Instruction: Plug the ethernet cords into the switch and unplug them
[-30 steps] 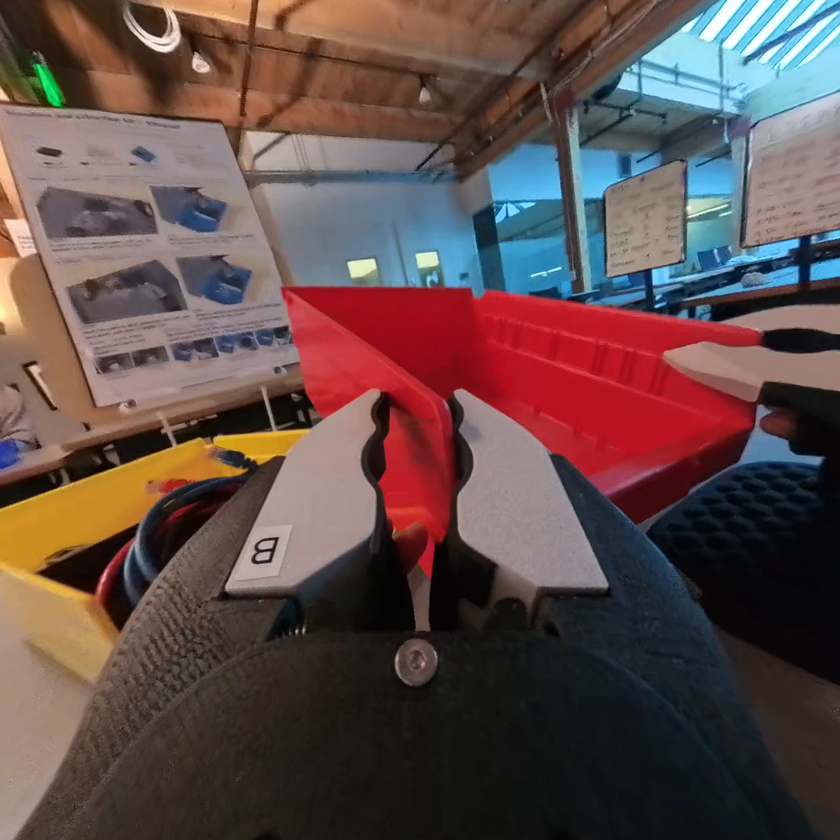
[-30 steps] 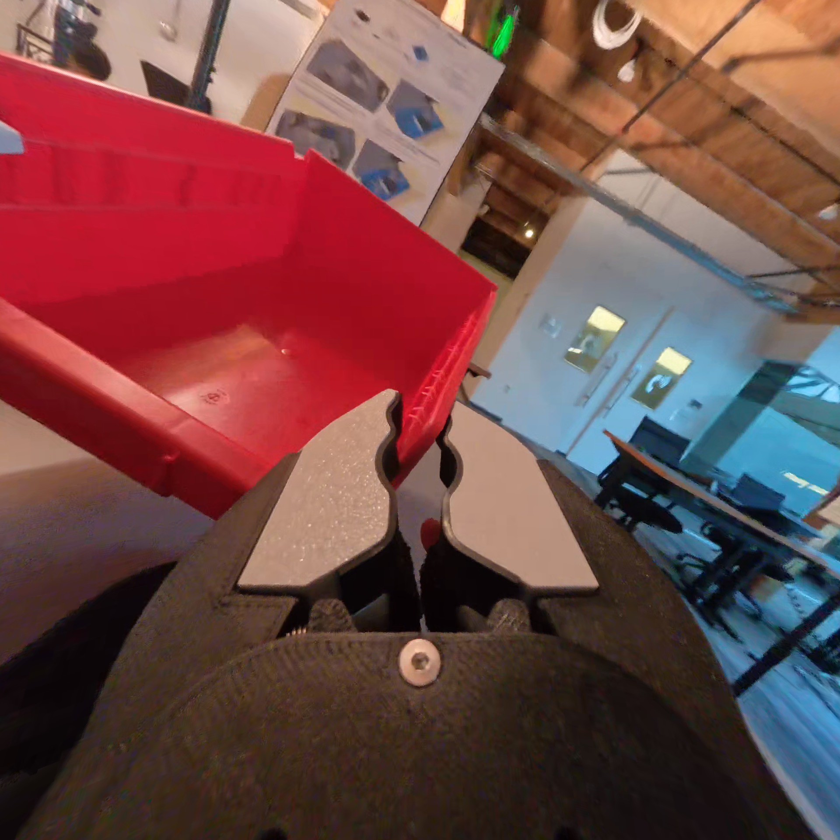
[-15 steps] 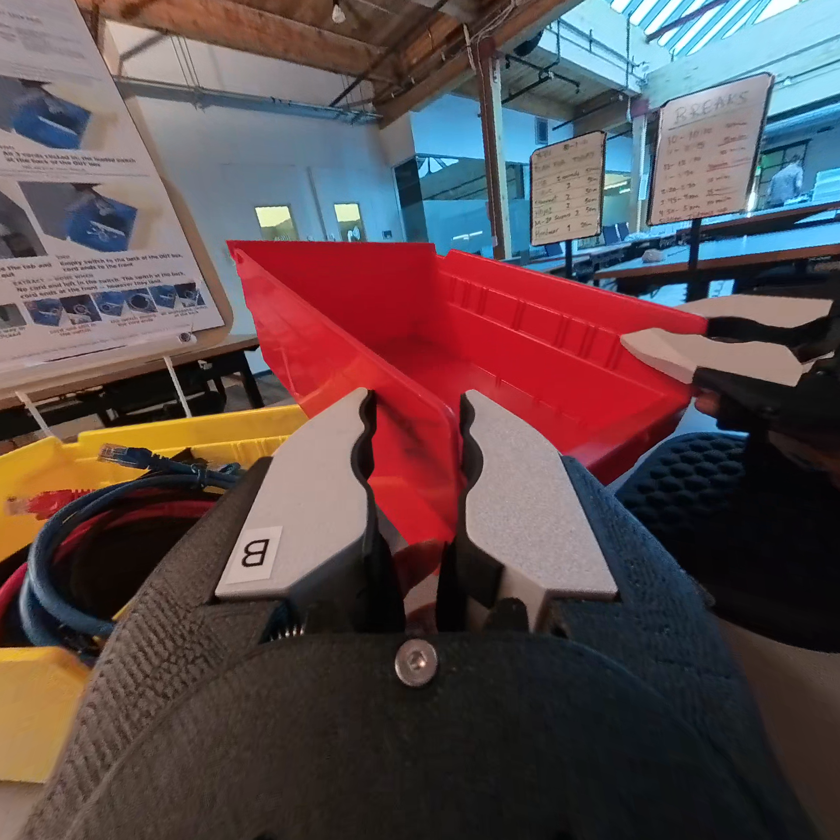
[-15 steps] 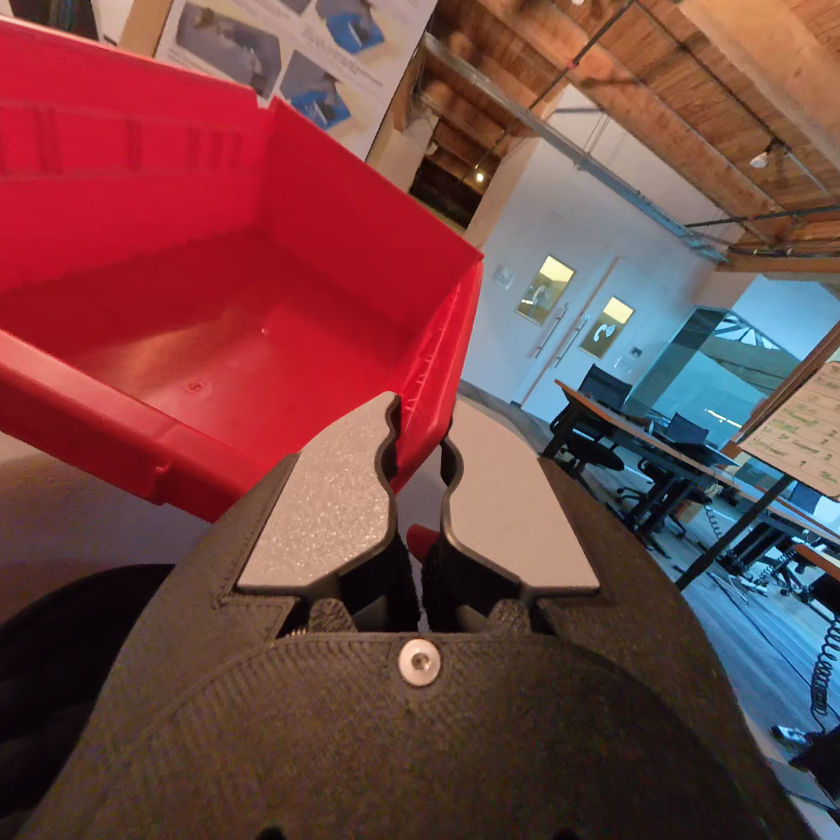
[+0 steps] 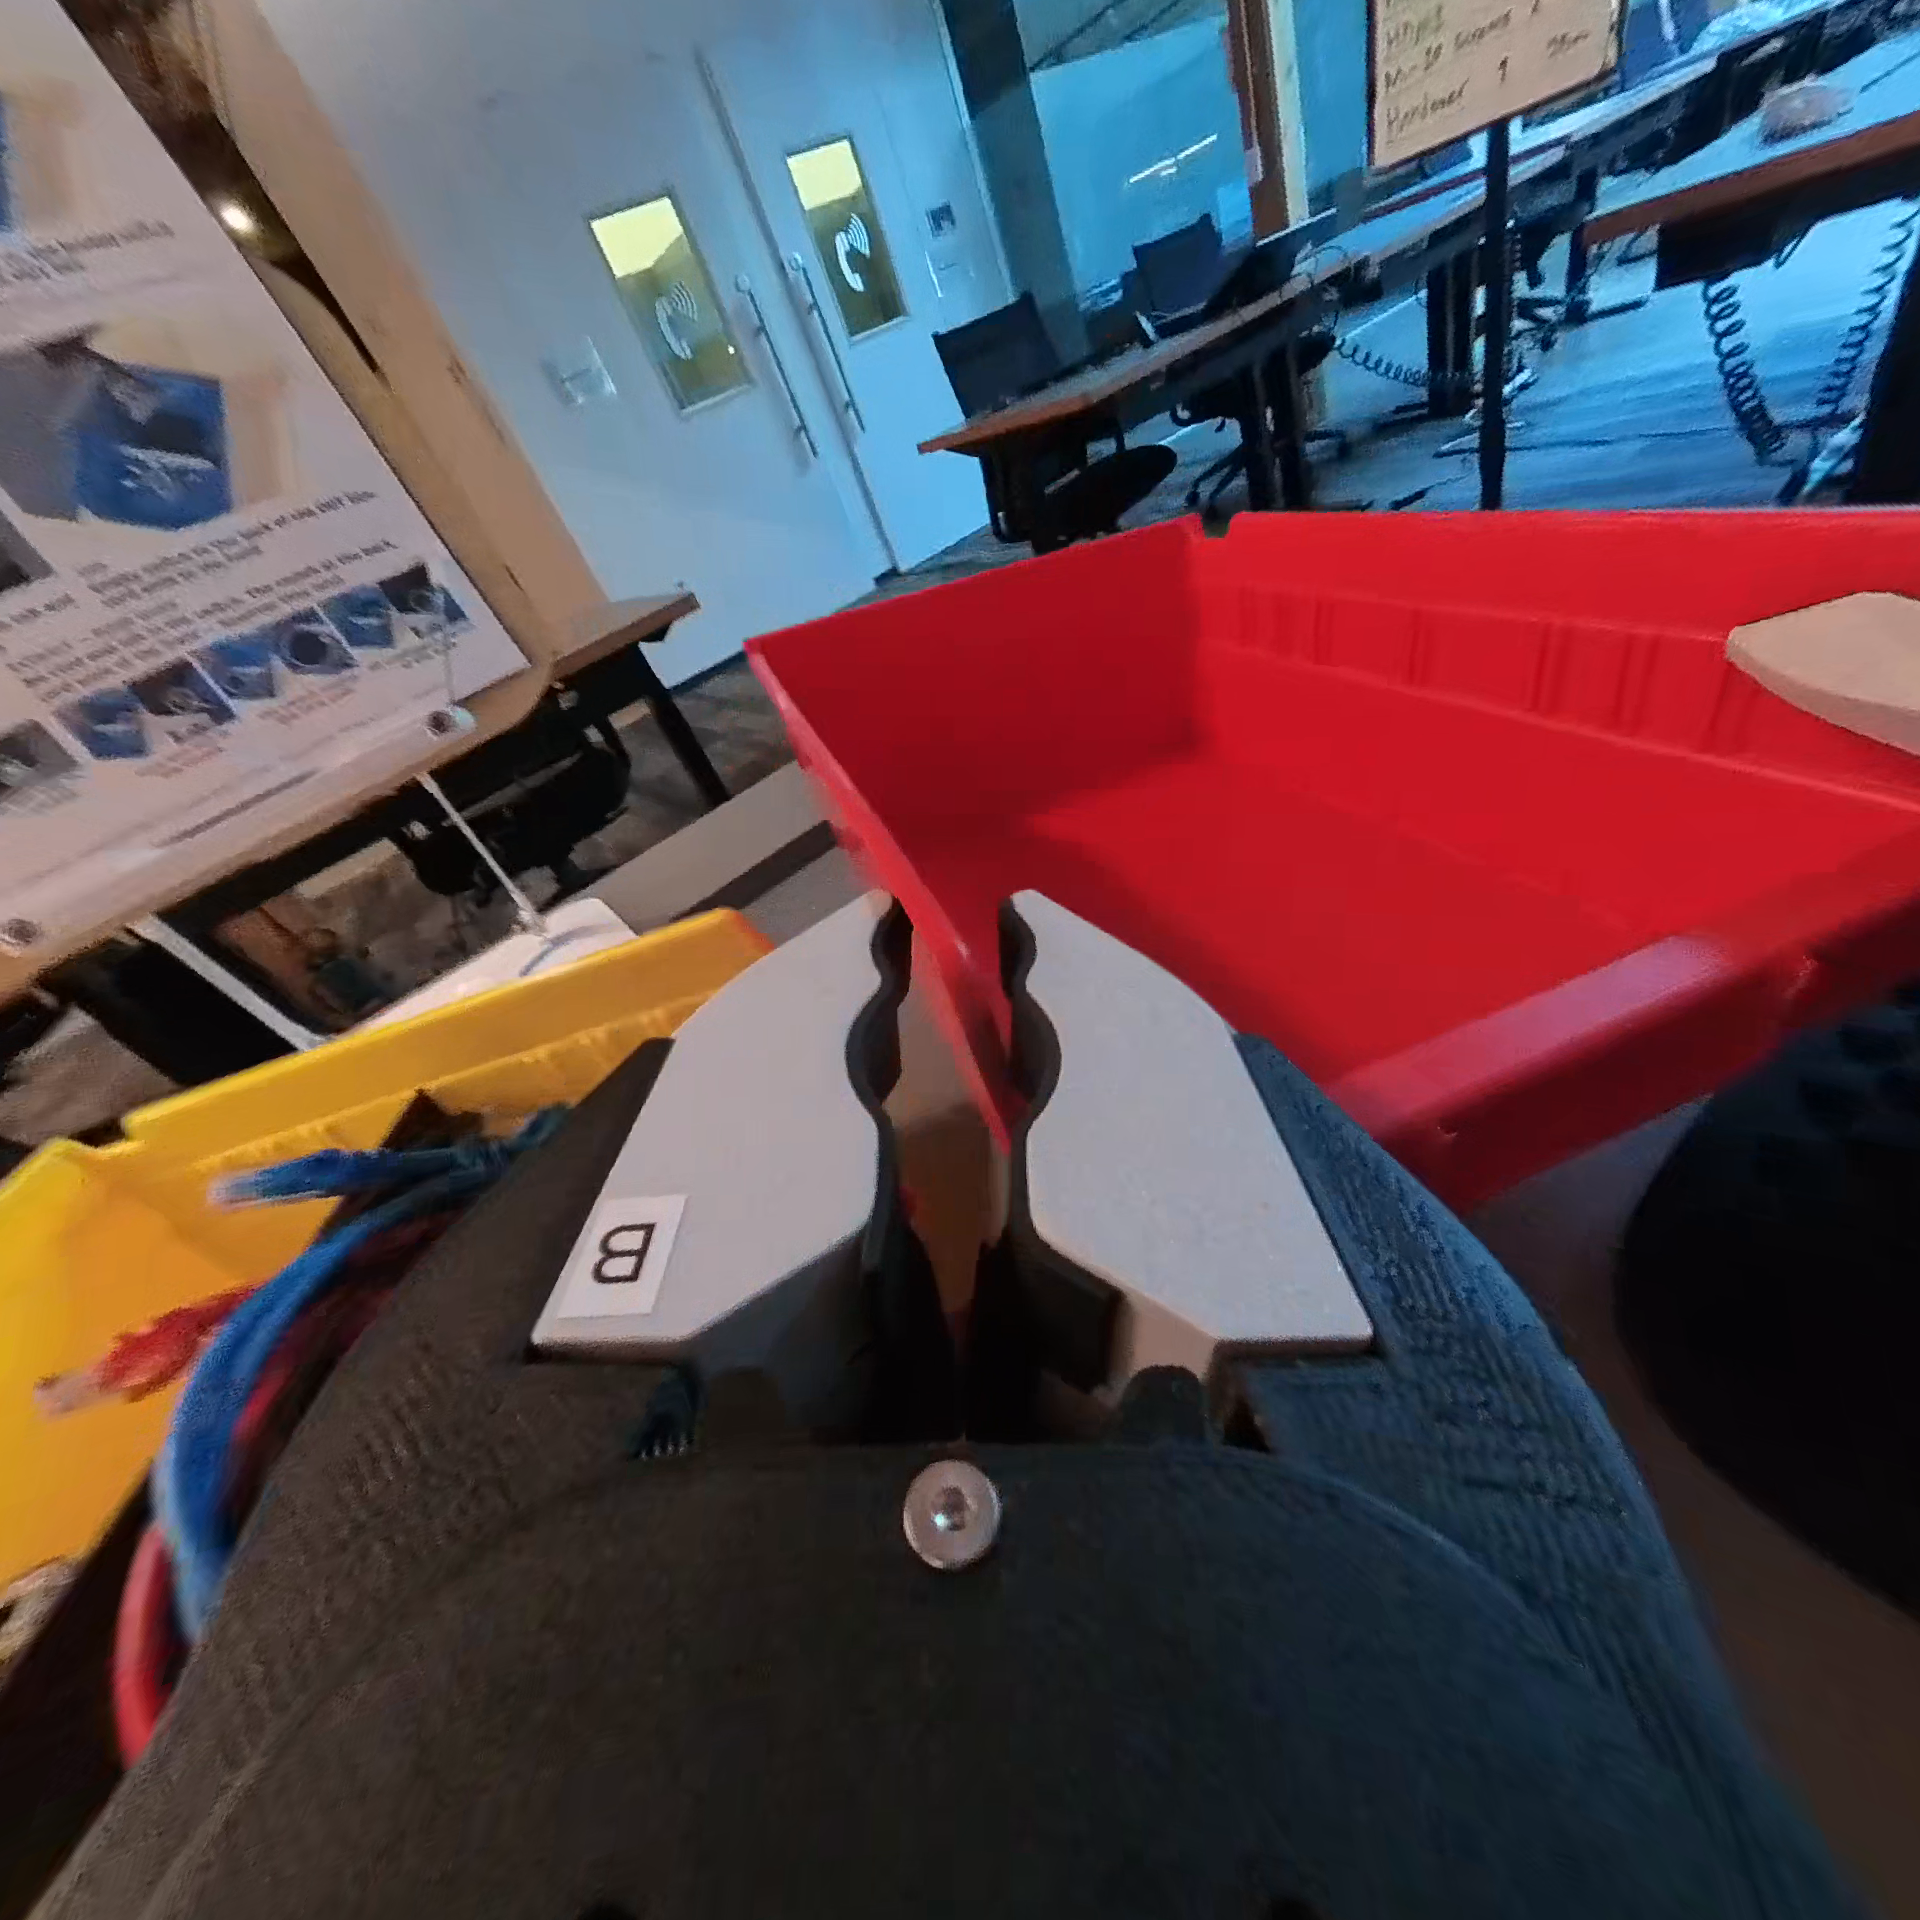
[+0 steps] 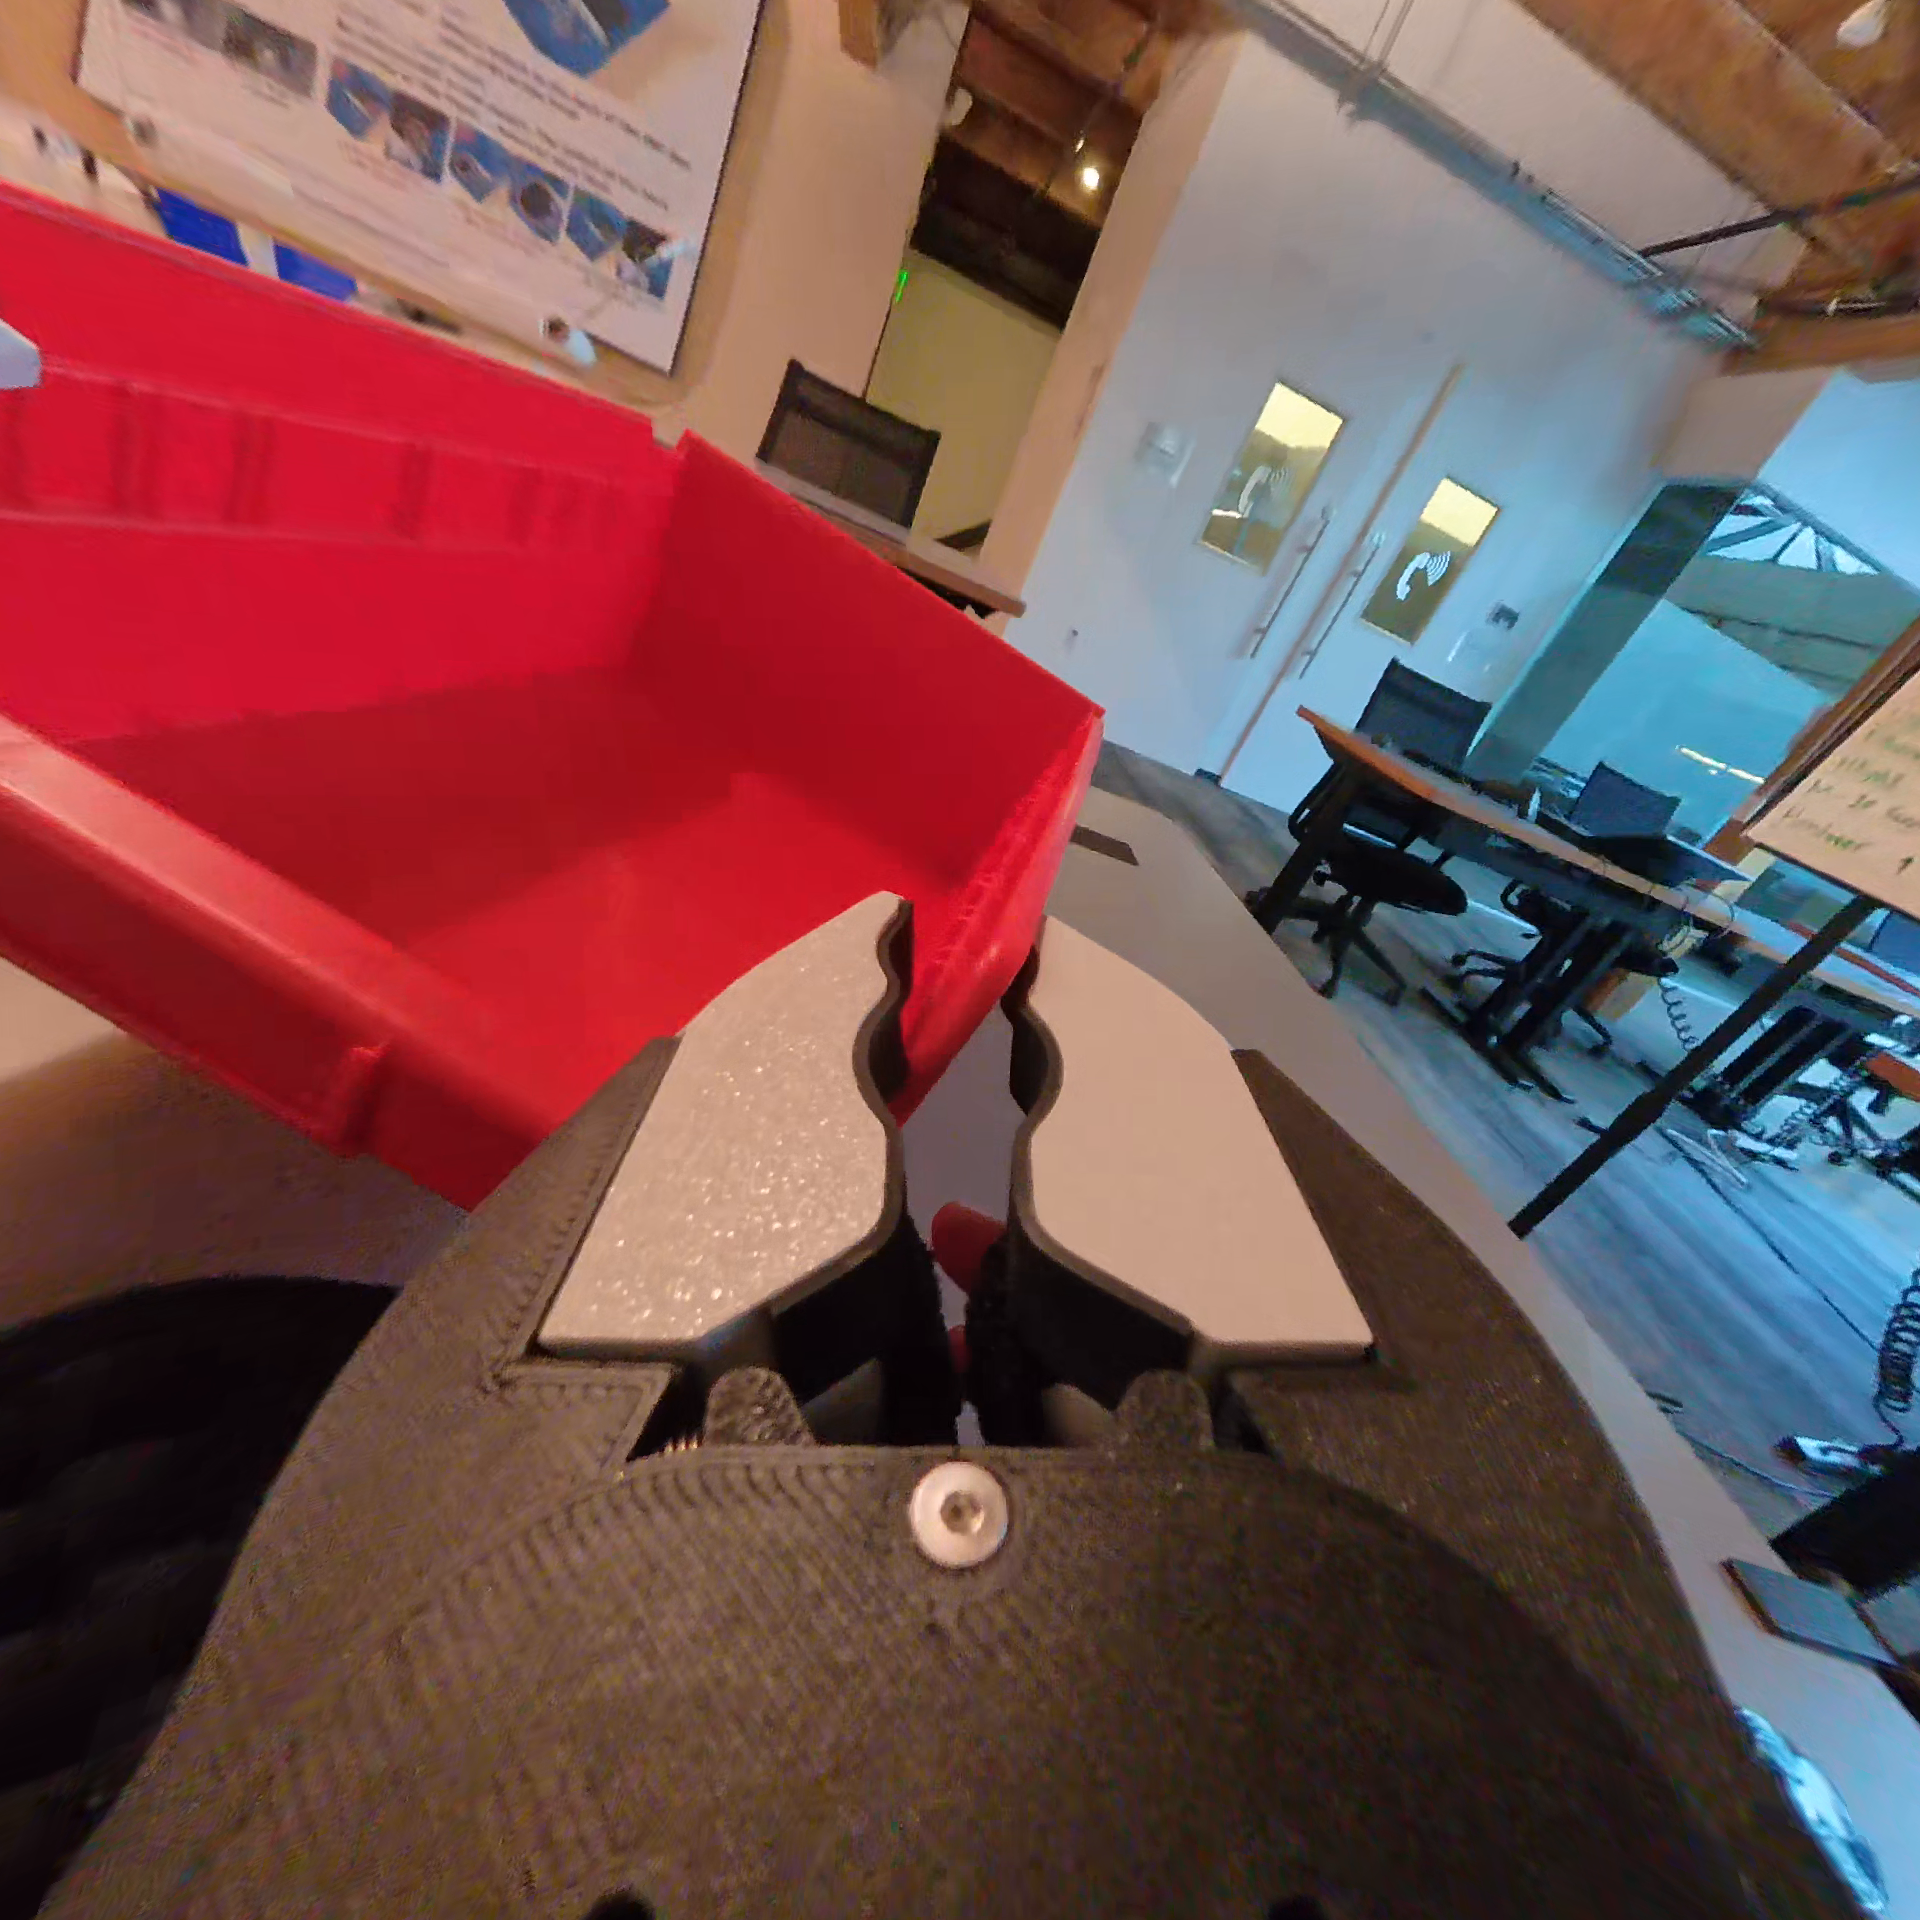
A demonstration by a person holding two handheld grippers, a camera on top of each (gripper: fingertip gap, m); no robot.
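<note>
Two grippers, left gripper (image 5: 954, 920) and right gripper (image 6: 961, 935), grip one red bin (image 5: 1351, 831) (empty inside)

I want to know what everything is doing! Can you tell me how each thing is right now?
Red bin: empty, tilted, held by both side walls.
Left gripper: shut on one bin wall.
Right gripper: shut on the opposite wall.
Yellow bin: holds cords.
Blue and red ethernet cords: loose, unplugged.
</note>
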